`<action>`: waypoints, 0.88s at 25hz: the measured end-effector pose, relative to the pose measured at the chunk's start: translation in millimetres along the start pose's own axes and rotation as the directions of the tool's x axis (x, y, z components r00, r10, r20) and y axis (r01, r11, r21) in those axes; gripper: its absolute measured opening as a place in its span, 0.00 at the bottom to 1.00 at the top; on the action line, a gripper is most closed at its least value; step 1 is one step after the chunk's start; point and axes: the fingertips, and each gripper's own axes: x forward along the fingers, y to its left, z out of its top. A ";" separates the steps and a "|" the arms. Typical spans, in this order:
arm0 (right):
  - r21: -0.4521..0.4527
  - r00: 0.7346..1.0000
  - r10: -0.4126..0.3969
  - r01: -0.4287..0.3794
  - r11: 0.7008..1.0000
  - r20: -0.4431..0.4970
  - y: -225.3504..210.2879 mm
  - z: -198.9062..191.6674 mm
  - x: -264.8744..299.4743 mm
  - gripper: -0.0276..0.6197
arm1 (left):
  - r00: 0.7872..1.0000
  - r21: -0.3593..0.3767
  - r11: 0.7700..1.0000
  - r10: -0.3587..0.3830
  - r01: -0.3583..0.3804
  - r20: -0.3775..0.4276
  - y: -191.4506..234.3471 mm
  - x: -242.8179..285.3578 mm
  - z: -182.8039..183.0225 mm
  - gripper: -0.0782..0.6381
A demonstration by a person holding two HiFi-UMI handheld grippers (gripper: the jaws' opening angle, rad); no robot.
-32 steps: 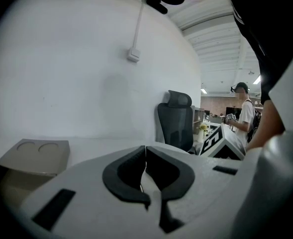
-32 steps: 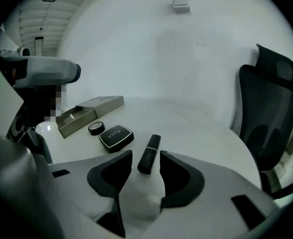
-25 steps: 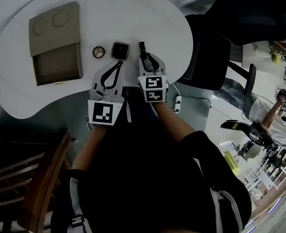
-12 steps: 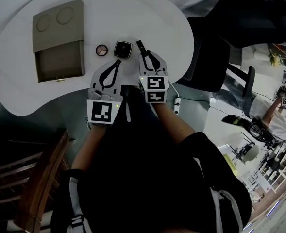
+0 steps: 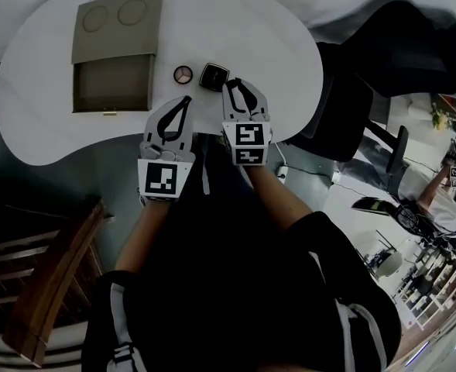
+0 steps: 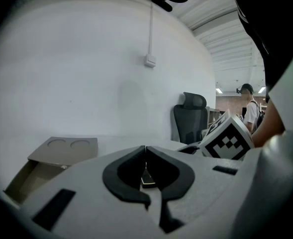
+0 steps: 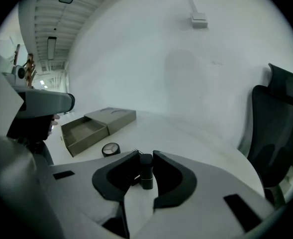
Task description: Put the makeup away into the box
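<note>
On the white table [image 5: 274,45] lies an open tan box [image 5: 113,84], its lid [image 5: 118,18] with two round hollows behind it. To its right sit a round compact [image 5: 183,74] and a square black compact [image 5: 214,77]. My right gripper [image 5: 229,84] hovers just right of the square compact, shut on a black makeup tube [image 7: 146,176] standing upright between the pads. The right gripper view also shows the round compact [image 7: 110,149] and the box [image 7: 94,126] to the left. My left gripper [image 5: 185,101] is shut and empty, near the table's front edge below the round compact; its tips [image 6: 146,148] meet.
A black office chair [image 5: 344,107] stands at the table's right end. A wooden chair [image 5: 49,285] is at the lower left. A person stands far off at the right [image 5: 433,184]. Bare tabletop lies behind the compacts.
My right gripper's jaws have closed on the black tube and lifted it off the table. Both grippers have drifted forward, closer to the two compacts.
</note>
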 end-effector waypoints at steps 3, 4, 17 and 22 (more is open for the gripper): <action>0.002 1.000 0.002 -0.002 1.000 0.003 1.2 5.3 2.2 0.20 | 0.999 0.043 0.999 0.017 -0.018 0.028 9.8 -4.2 5.3 0.12; 0.000 1.000 0.002 -0.002 1.000 0.007 1.6 8.0 2.0 0.20 | 0.999 0.042 0.999 0.025 -0.026 0.024 12.2 -5.9 3.4 0.12; -0.058 0.991 0.096 -0.091 0.994 0.096 40.0 60.2 1.0 0.20 | 0.992 -0.027 0.993 0.115 -0.114 0.043 39.7 -24.1 5.3 0.12; -0.096 0.977 0.168 -0.156 0.983 0.128 70.9 83.7 8.6 0.20 | 0.983 -0.029 0.986 0.169 -0.167 0.069 58.5 -35.3 8.0 0.12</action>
